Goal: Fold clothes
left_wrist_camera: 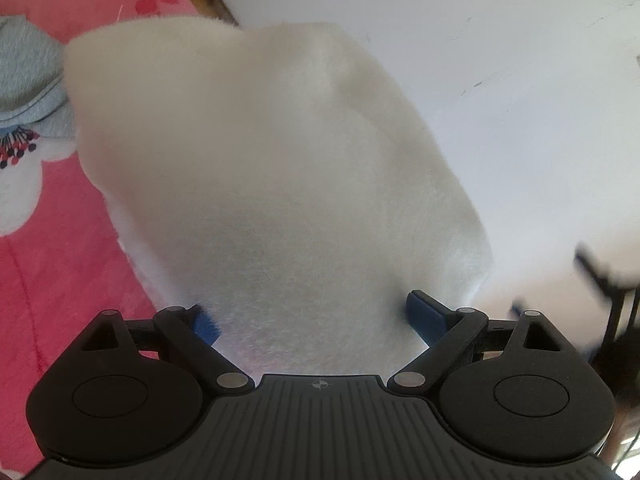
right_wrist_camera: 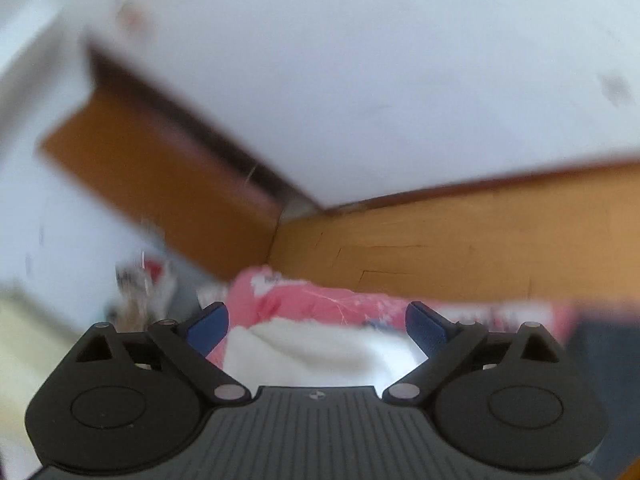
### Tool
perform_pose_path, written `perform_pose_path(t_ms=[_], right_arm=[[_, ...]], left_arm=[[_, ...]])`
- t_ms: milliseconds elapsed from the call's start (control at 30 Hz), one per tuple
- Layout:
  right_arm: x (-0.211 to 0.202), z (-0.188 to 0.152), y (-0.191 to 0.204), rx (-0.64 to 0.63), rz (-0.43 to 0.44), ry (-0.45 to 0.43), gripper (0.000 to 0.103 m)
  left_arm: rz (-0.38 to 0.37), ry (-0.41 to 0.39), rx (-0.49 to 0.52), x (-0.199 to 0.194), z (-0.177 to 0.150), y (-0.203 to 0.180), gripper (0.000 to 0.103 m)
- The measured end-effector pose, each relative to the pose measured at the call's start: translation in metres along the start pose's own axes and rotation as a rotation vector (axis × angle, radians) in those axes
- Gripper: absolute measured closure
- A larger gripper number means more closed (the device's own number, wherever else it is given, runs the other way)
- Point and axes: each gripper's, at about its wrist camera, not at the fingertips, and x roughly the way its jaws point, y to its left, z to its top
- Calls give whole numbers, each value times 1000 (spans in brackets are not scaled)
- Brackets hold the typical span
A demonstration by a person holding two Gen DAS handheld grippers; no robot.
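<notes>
A white fluffy garment (left_wrist_camera: 272,168) fills the middle of the left wrist view, standing up in front of the wall and over the pink bedsheet (left_wrist_camera: 52,248). My left gripper (left_wrist_camera: 316,318) has its jaws wide apart with the garment's lower end lying between them. Its left blue pad (left_wrist_camera: 204,322) is half buried in the fluff and its right pad (left_wrist_camera: 426,316) shows bare. My right gripper (right_wrist_camera: 316,322) is open, with nothing pinched. Below and beyond it lies the white garment (right_wrist_camera: 320,352) on the pink bedding (right_wrist_camera: 320,300). That view is blurred.
A grey-blue garment (left_wrist_camera: 28,76) lies on the bed at the far left. A wooden headboard (right_wrist_camera: 460,248) and a white wall (right_wrist_camera: 380,80) stand behind the bed. A dark blurred shape (left_wrist_camera: 608,280) is at the right edge of the left wrist view.
</notes>
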Motion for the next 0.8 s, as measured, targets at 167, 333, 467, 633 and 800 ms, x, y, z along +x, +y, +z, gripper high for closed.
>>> perform_pose_path(t_ms=[167, 333, 467, 633, 800], right_arm=[[-10, -65, -32, 69, -17, -54, 9], [28, -81, -23, -53, -21, -37, 14], [54, -87, -16, -127, -123, -34, 26], [63, -89, -40, 40, -23, 11, 25], [77, -89, -51, 70, 27, 55, 18]], left_arm=[[44, 34, 20, 4, 8, -4, 10], [70, 51, 26, 13, 12, -11, 11], [67, 66, 38, 16, 16, -12, 12], [26, 83, 22, 22, 20, 3, 13], [-48, 135, -49, 20, 30, 30, 17]])
